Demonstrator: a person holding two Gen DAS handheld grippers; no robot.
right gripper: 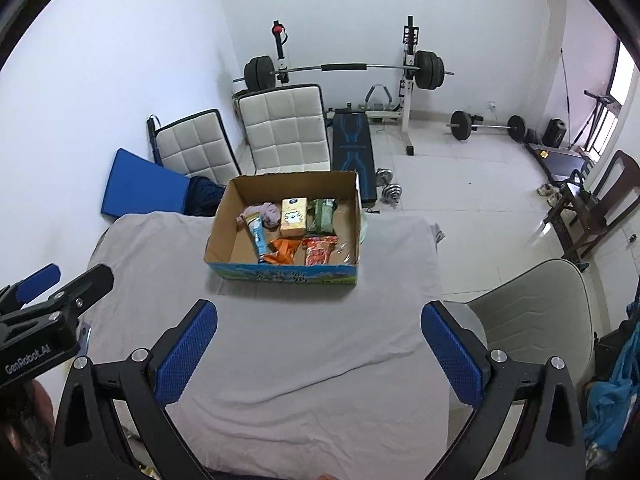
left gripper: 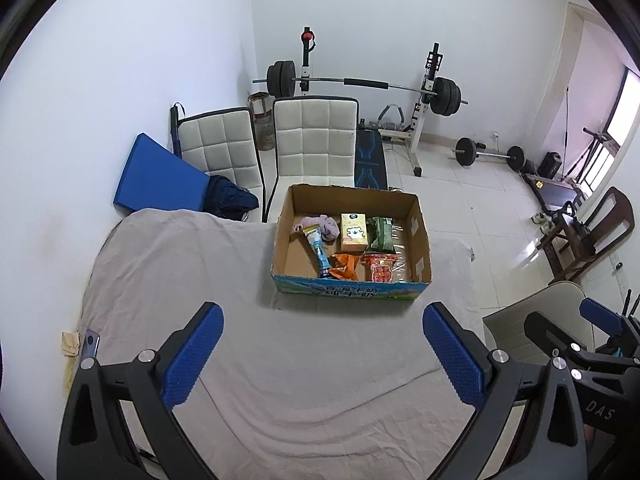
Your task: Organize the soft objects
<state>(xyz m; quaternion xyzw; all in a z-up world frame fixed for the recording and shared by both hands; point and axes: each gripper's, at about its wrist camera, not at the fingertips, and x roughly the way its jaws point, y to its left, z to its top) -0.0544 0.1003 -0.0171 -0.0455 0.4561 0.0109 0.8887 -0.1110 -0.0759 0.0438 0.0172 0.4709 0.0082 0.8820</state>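
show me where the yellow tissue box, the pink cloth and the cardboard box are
yellow tissue box (left gripper: pixel 353 233), left wrist view, on its printed top face.
pink cloth (left gripper: pixel 327 227), left wrist view, on the bunched fabric.
cardboard box (right gripper: pixel 283 275), right wrist view, on its printed front wall.

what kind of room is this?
Probably a spare room at home used as a gym: a barbell on a rack by the back wall, a second barbell on the tiled floor, and a cloth-covered table with a cardboard box.
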